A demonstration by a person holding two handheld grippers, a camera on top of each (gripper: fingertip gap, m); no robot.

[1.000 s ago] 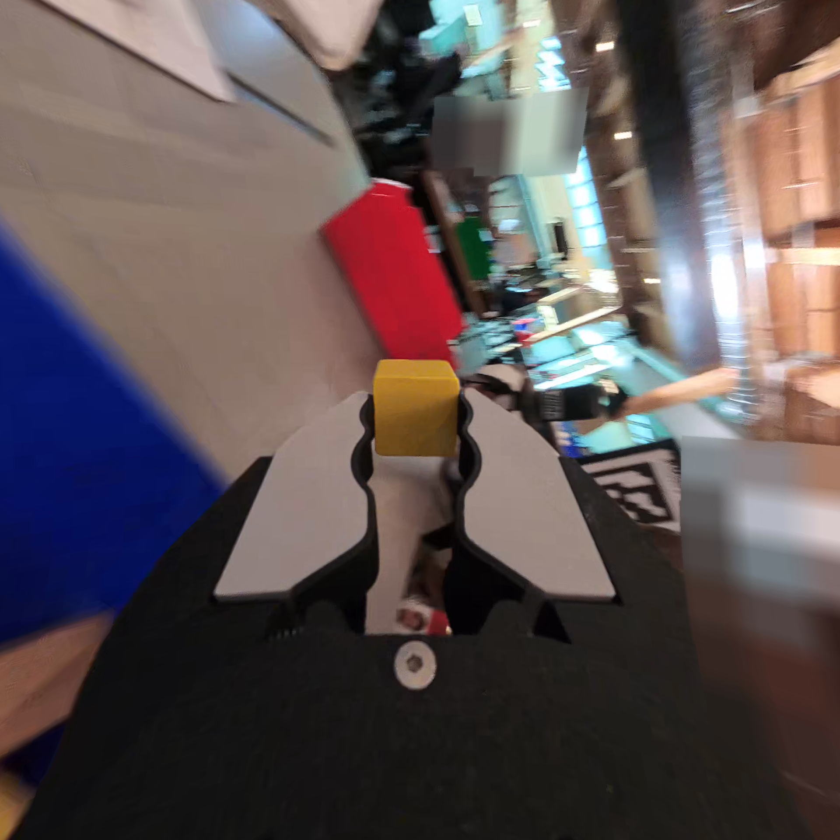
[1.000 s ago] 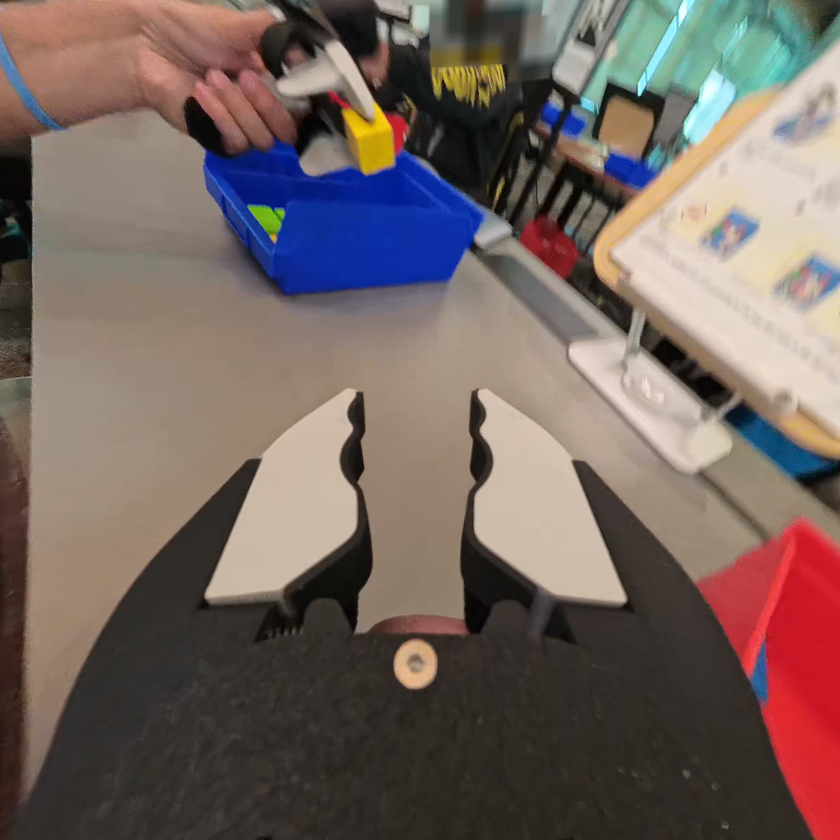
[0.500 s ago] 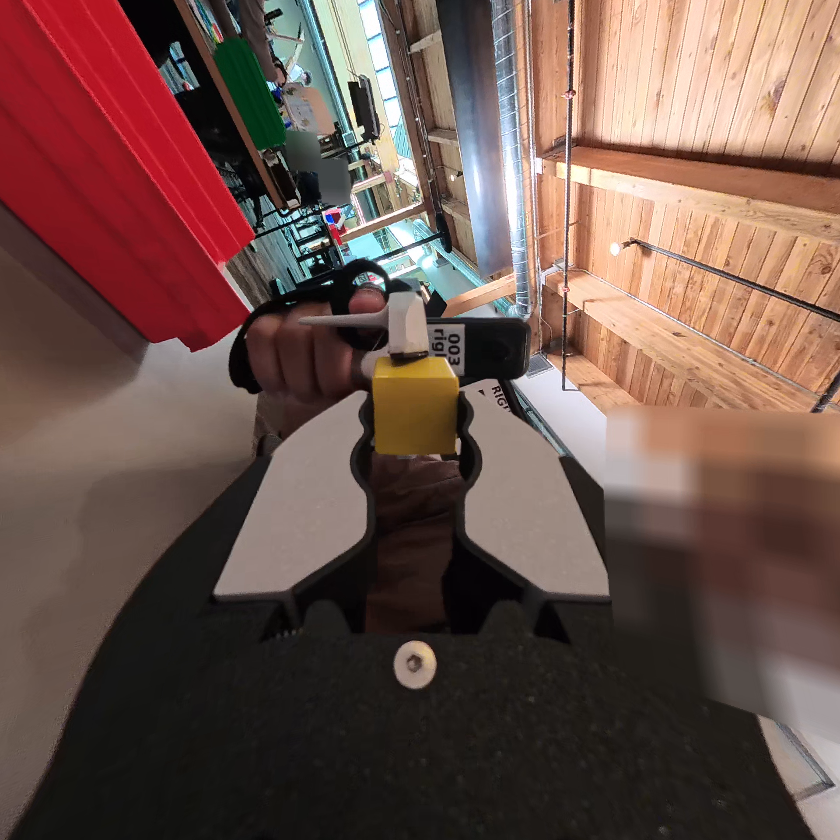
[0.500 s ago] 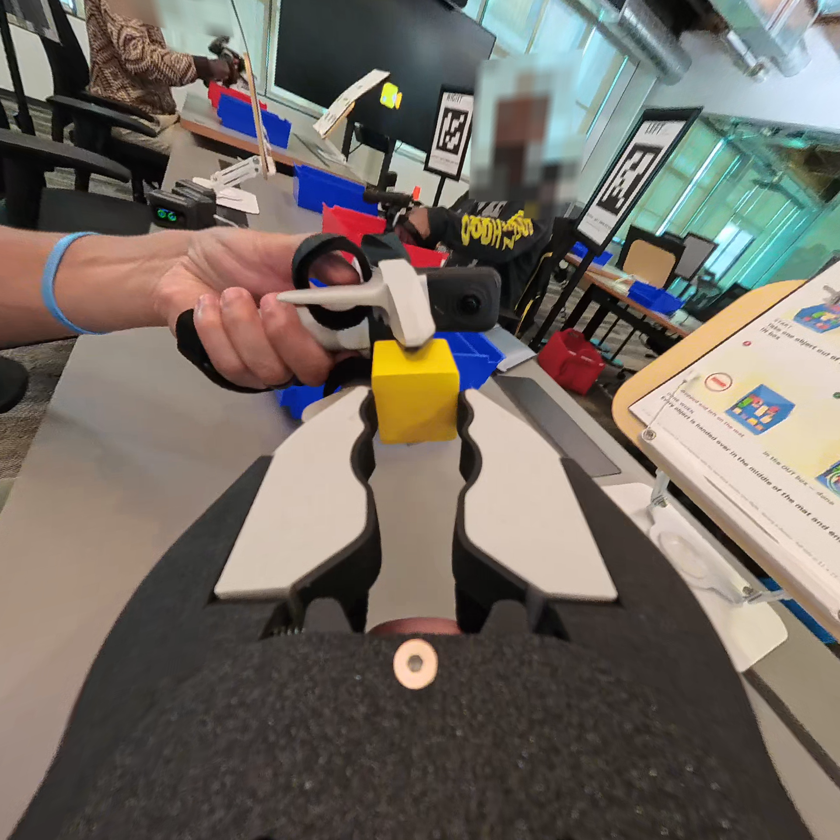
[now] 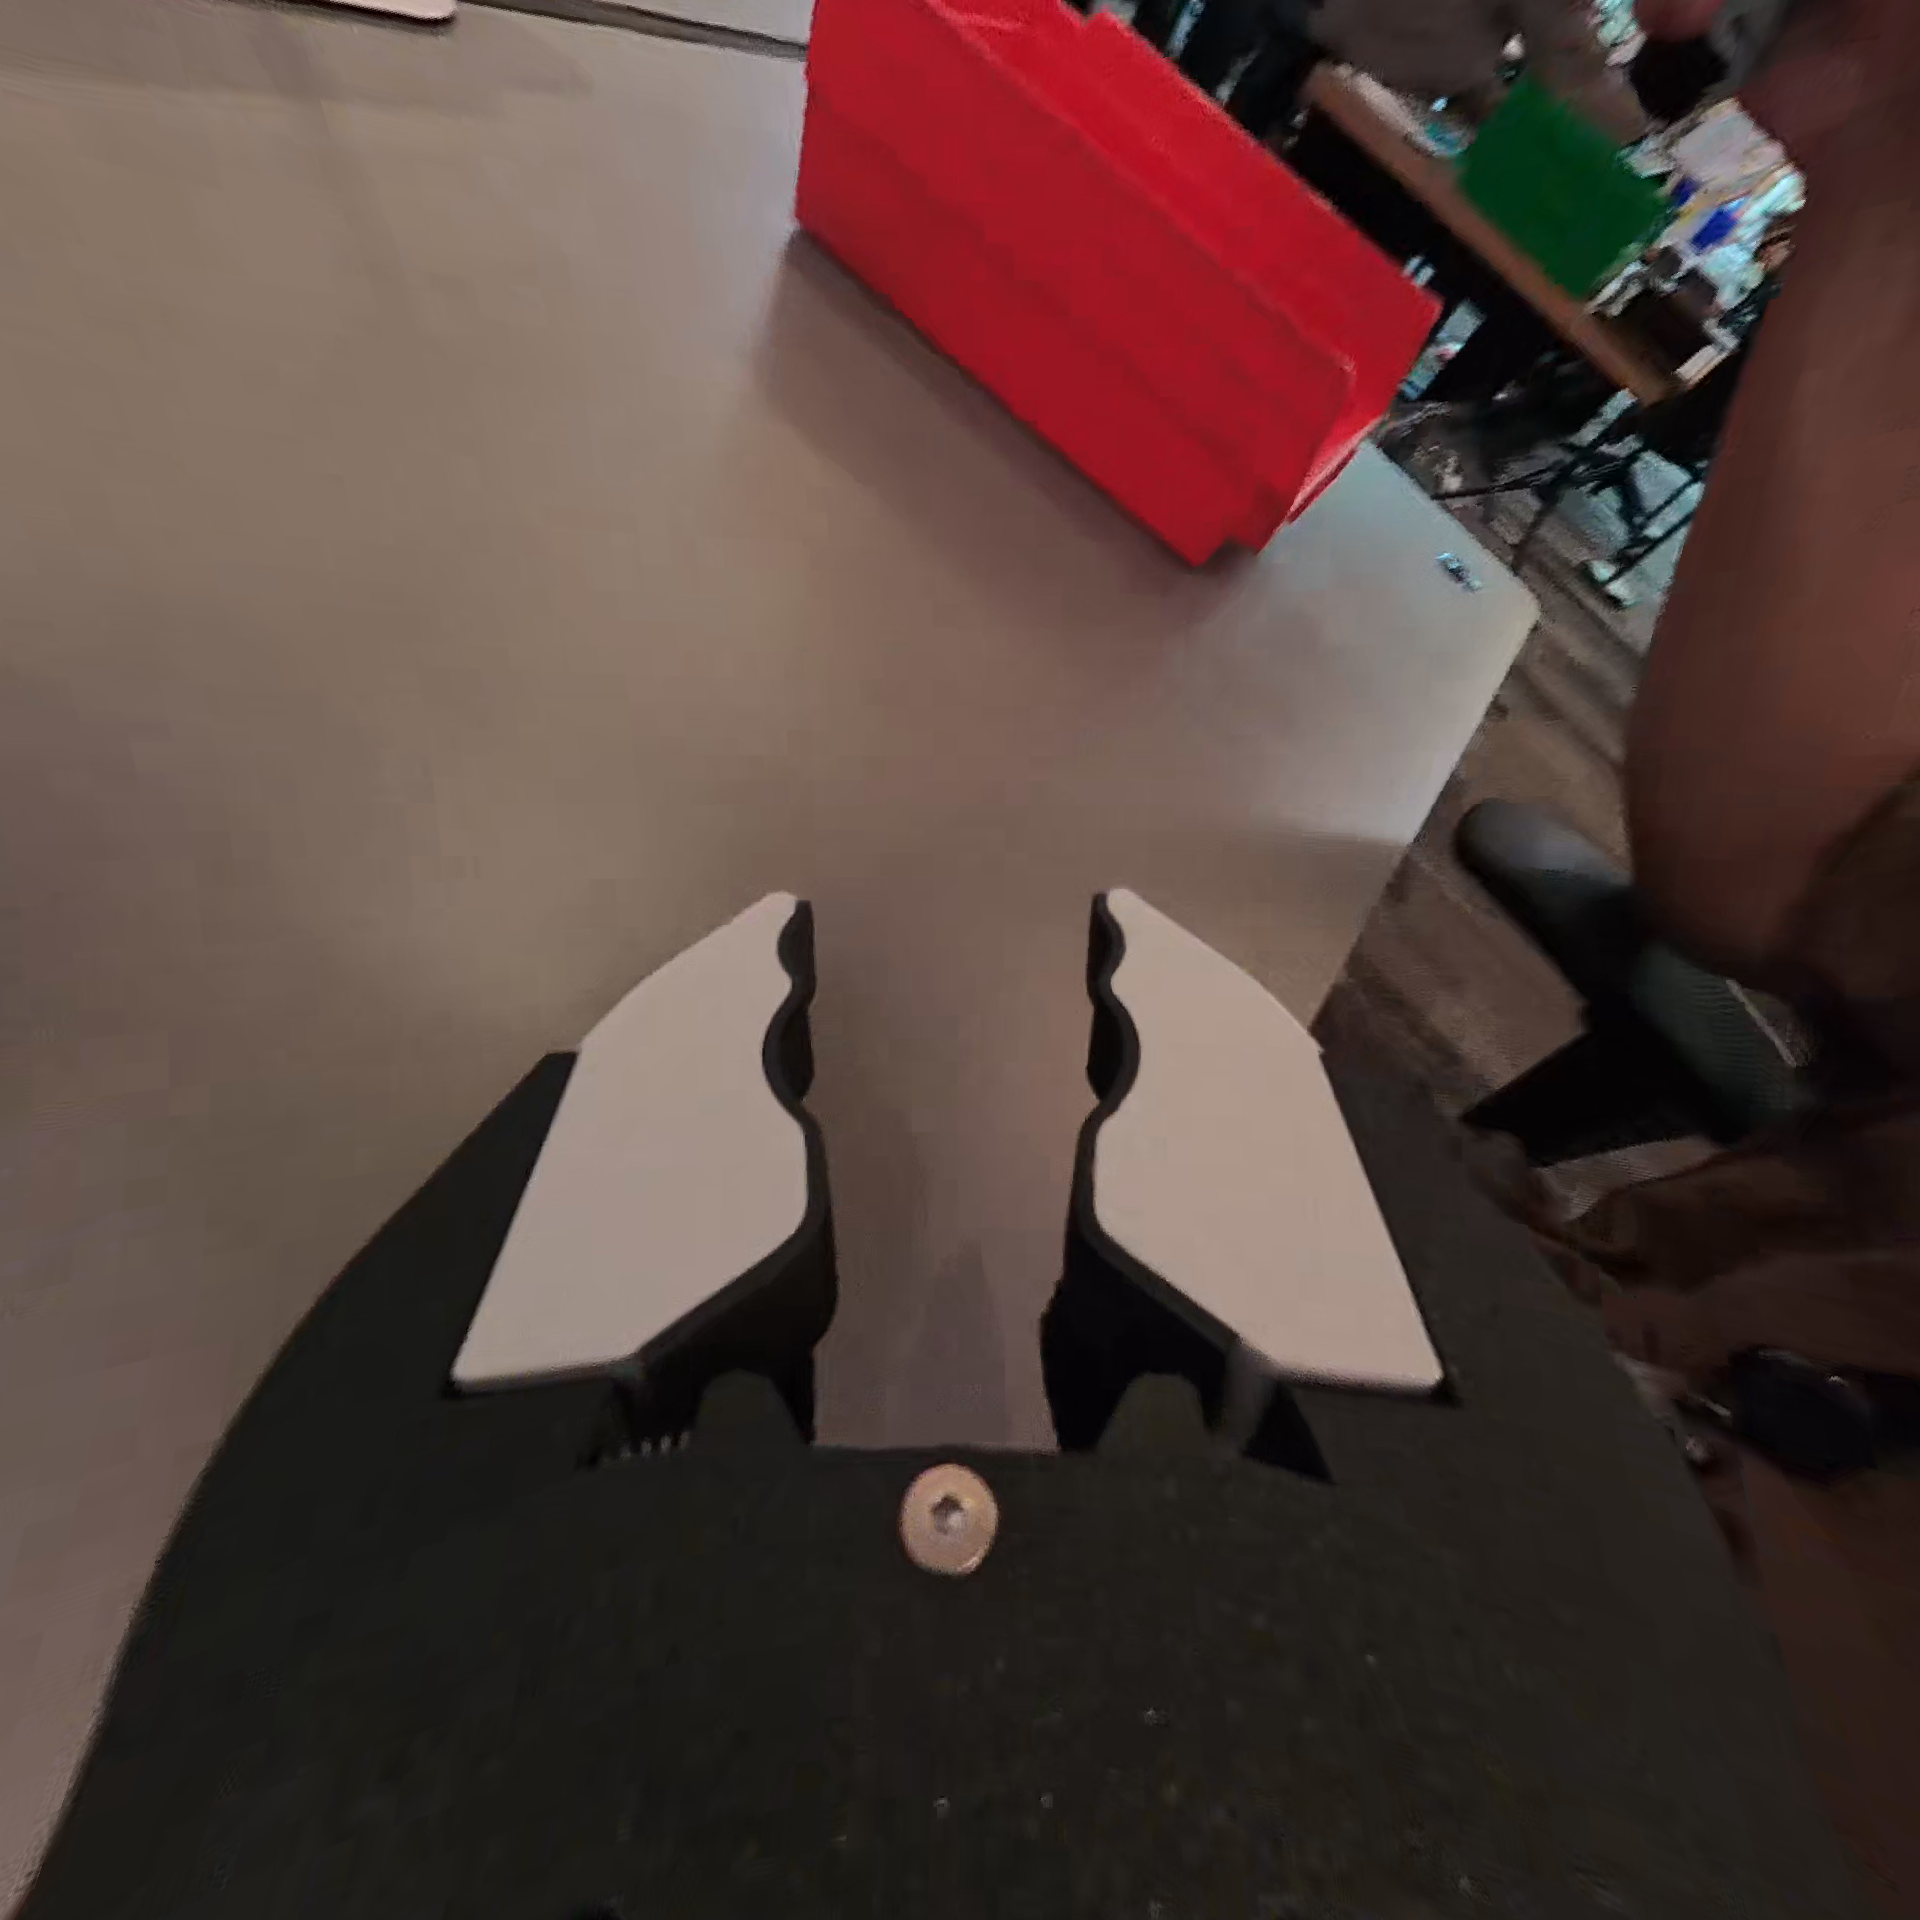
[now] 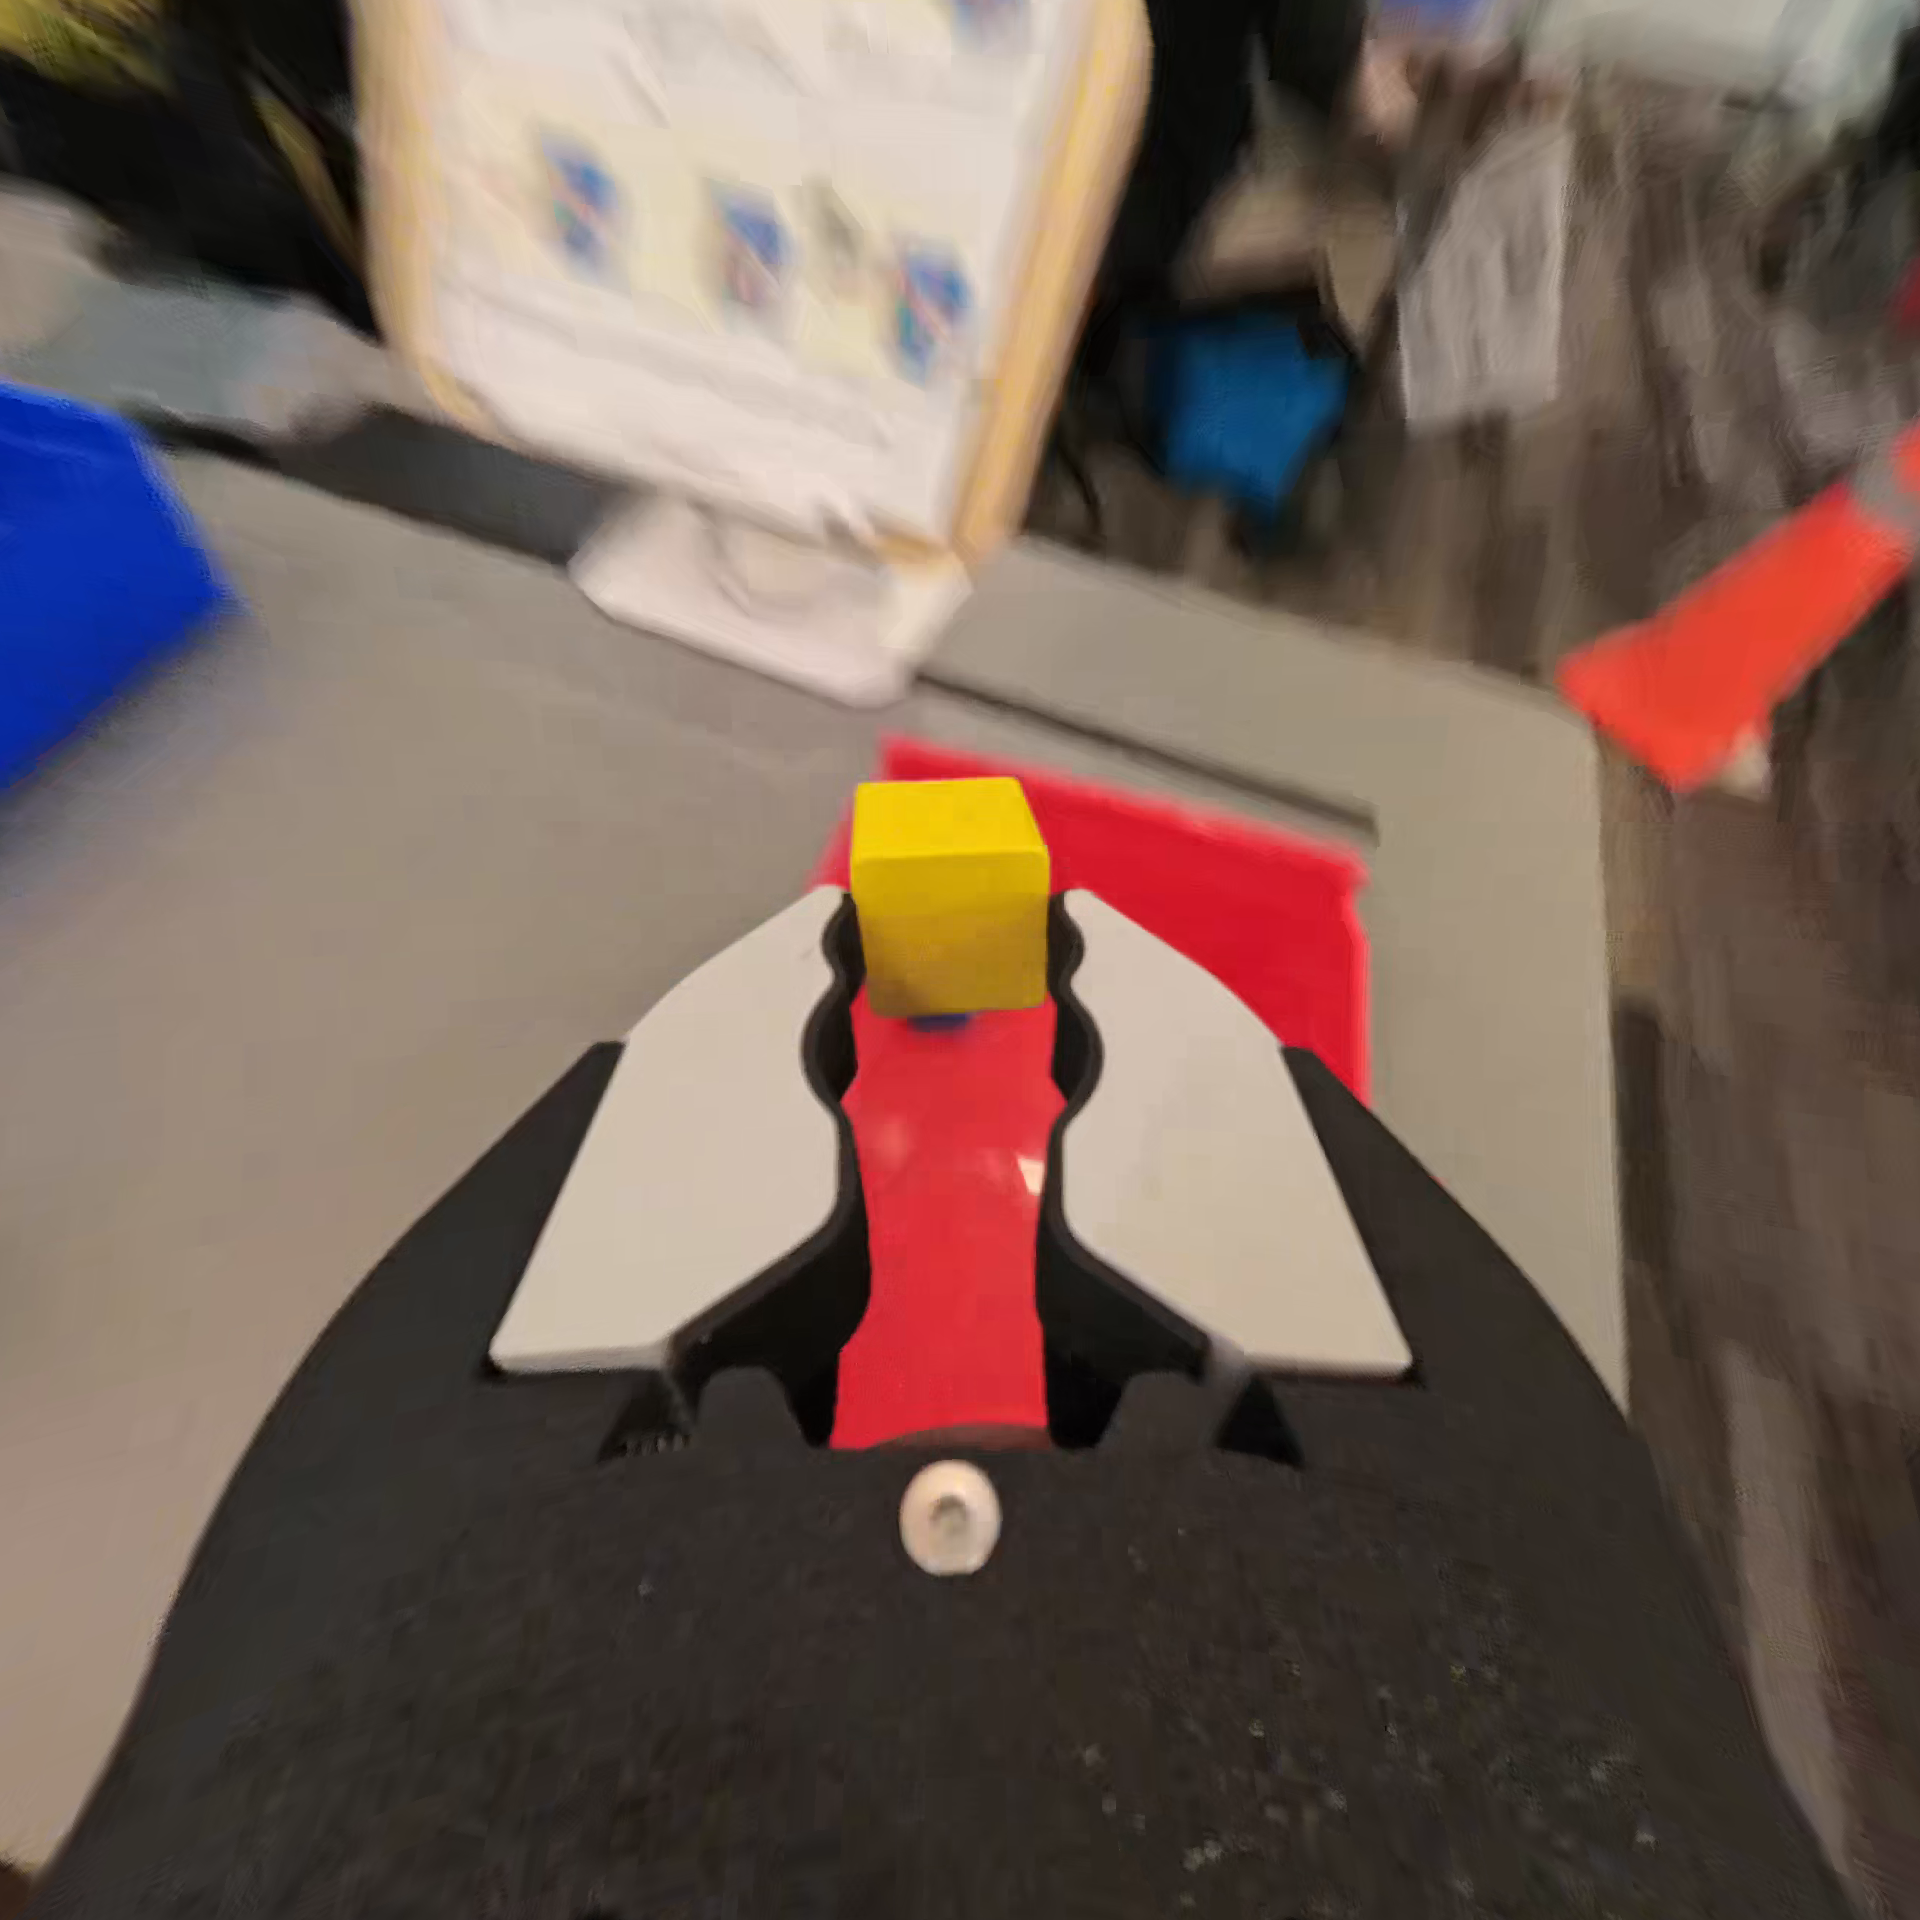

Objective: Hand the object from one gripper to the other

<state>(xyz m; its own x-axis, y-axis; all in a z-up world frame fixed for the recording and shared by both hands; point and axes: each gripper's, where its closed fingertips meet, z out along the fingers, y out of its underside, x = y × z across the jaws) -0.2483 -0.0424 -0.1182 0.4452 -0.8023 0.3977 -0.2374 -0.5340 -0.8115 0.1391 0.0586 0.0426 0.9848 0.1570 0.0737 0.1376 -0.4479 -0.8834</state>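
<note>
A grey table [image 6: 364,935] with a rounded far right corner is seen. On it, a red bin [image 6: 1226,894] is set near that corner, a blue bin [image 6: 73,561] at the far left, and a white-based sign stand [image 6: 748,603] between them, farther back.

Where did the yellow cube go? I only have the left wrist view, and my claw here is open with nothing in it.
Observer: The right claw has it; the yellow cube is pinched between its fingertips.
Operator: What is under the cube?
Observer: The red bin; the right claw is pointed down over its open top.
Operator: Is anything already in that bin?
Observer: A small blue thing peeks out just below the cube; the picture is too blurred to tell what it is.
</note>
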